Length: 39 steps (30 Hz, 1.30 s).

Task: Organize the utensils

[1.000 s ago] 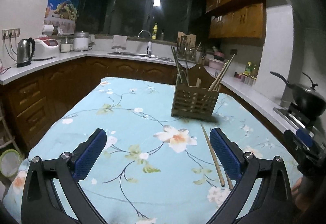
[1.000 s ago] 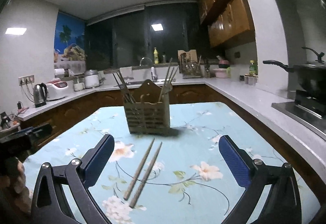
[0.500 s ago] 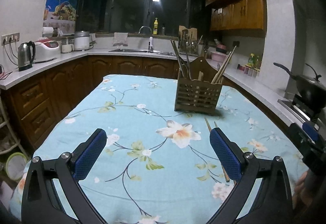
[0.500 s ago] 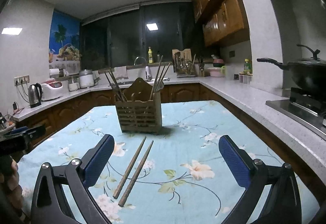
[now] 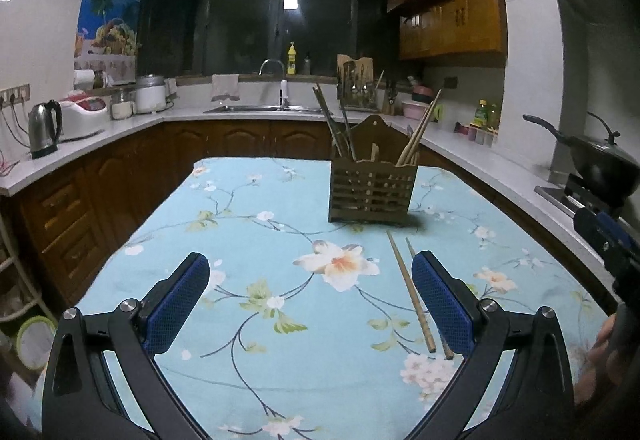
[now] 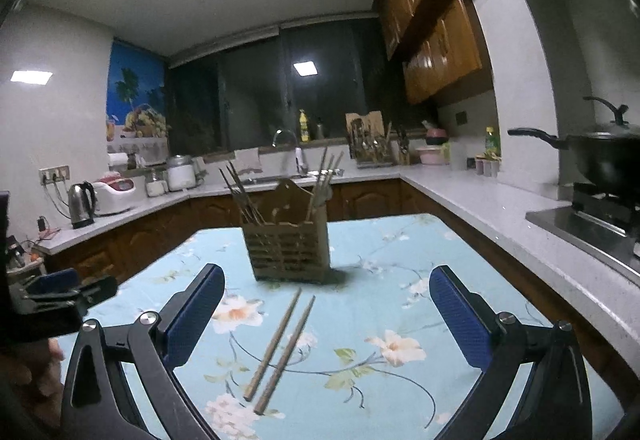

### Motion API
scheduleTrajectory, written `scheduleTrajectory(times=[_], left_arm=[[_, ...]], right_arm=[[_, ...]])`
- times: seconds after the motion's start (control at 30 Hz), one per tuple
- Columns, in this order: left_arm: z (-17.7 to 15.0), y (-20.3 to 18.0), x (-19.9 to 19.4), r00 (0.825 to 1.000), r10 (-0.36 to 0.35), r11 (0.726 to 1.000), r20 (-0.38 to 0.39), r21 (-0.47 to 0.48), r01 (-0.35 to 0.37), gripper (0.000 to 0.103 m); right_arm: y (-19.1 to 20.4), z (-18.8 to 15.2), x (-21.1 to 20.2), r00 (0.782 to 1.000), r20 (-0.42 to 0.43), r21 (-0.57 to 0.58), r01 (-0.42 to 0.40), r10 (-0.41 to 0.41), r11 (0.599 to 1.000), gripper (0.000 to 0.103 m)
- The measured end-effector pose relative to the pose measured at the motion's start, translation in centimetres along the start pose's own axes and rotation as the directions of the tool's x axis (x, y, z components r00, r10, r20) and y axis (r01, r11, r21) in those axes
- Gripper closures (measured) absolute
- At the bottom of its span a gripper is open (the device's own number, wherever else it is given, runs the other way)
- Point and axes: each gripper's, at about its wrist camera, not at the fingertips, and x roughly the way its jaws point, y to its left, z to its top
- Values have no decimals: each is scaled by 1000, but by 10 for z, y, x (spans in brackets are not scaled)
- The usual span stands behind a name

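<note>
The desk [image 5: 248, 368] is covered with a light blue floral cloth and fills the lower half of both views. On it, toward the far edge and a little right of the middle in the left wrist view, stands a slatted wooden utensil holder [image 5: 373, 192], upright, with a raised peaked back. Dark utensils [image 5: 334, 128] lean out of its left compartment and pale chopsticks [image 5: 420, 128] lean out of its right one; what sits in the middle compartment is too small to tell.

The left hand-held gripper [image 5: 310, 304] hangs over the near edge of the desk with its blue-padded fingers spread wide and nothing between them. The right hand-held gripper [image 6: 326, 316] is likewise spread wide and holds nothing, poised over the near part of the desk facing the holder.

A loose pair of wooden chopsticks [image 6: 280, 344] lies flat on the cloth, on the near side of the holder and apart from it, the two sticks side by side with their thin ends pointing toward the holder. In the right wrist view they lie between that gripper's fingers, nearer the left one; in the left wrist view they [image 5: 412, 292] lie just beside the left gripper's right finger.
</note>
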Motion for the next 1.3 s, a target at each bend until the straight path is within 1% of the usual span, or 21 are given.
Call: scheduleTrajectory(times=[0.07, 0.2, 0.3, 0.43, 0.53, 0.67, 0.73, 0.9, 1.3], left_arm=[[1, -3, -1, 1000, -2, 1000, -5, 18, 2, 0], [-3, -6, -4, 1000, 23, 999, 6, 40, -23, 0], [-5, -7, -7, 1000, 29, 998, 8, 48, -29, 0], [-6, -6, -10, 999, 38, 998, 23, 47, -40, 0], [-9, -5, -9, 999, 45, 998, 21, 47, -46, 0], [-12, -5, -9, 997, 55, 997, 45, 47, -57, 0], [-14, -5, -8, 997, 63, 996, 45, 55, -65, 0], [-16, -4, -7, 997, 60, 997, 39, 50, -62, 0], [-19, -6, -8, 996, 70, 996, 48, 59, -72, 0]], right_arm=[[3, 3, -4, 1000, 6, 1, -14, 13, 1000, 0], [10, 0, -5, 1000, 8, -16, -21, 22, 1000, 0], [13, -2, -3, 1000, -3, -21, -27, 27, 999, 0], [16, -6, -5, 999, 13, -24, -44, 45, 999, 0], [17, -10, -4, 999, 16, -33, -43, 43, 999, 0], [18, -17, -2, 999, 10, -34, -41, 41, 999, 0], [19, -19, -1, 999, 8, -38, -36, 37, 999, 0], [21, -22, 2, 999, -1, -41, -36, 36, 999, 0], [19, -26, 1, 999, 12, -32, -41, 41, 999, 0]])
